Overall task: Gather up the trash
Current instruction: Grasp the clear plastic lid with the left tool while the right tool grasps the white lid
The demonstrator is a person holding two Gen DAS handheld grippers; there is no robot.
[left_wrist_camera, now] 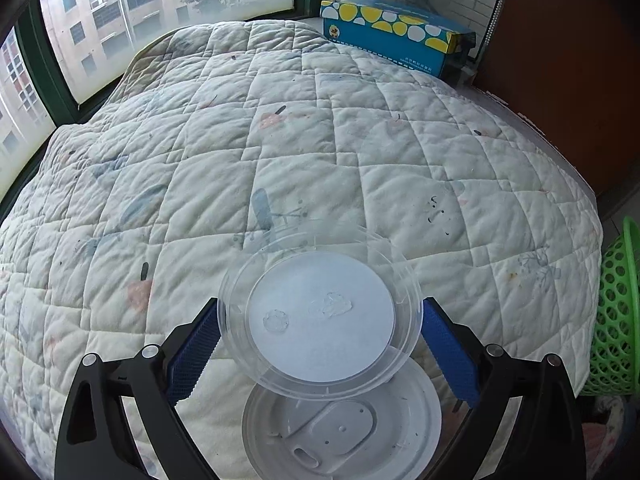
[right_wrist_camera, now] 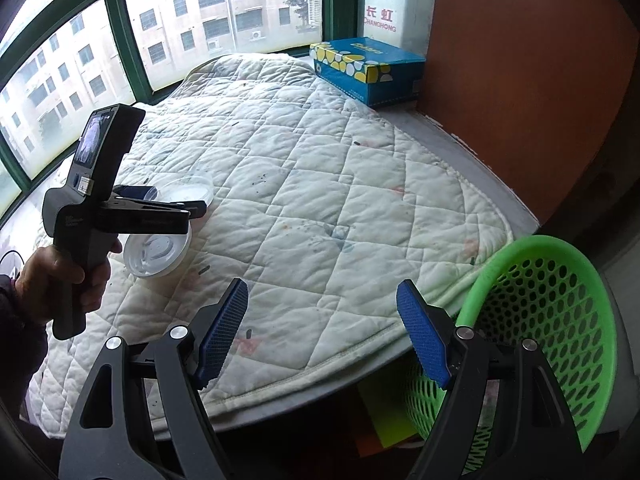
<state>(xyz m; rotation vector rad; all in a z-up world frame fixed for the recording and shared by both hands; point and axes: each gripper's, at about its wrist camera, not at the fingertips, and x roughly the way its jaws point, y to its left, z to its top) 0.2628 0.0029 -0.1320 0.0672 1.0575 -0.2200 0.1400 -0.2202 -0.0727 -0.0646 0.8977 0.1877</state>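
Left wrist view: left hand-held gripper point(left_wrist_camera: 320, 344) clamped on clear round plastic container point(left_wrist_camera: 320, 316), above white plastic lid point(left_wrist_camera: 342, 436) on quilted cream bed cover point(left_wrist_camera: 280, 160).
Right wrist view: right hand-held gripper point(right_wrist_camera: 322, 332) wide, empty; green perforated plastic basket point(right_wrist_camera: 556, 304) beside bed edge. Best carried level, released well inside basket rim.

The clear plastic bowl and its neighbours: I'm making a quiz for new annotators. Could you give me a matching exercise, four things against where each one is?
Things:
1. clear plastic bowl
2. white lid
3. green basket
4. blue tissue box

Places:
A. beside the quilt's edge, below the level of the quilt
B. between the pads of the left claw
C. on the sill by the window, beyond the quilt
D. flat on the quilt, under the left claw

Pairs: 1-B, 2-D, 3-A, 4-C
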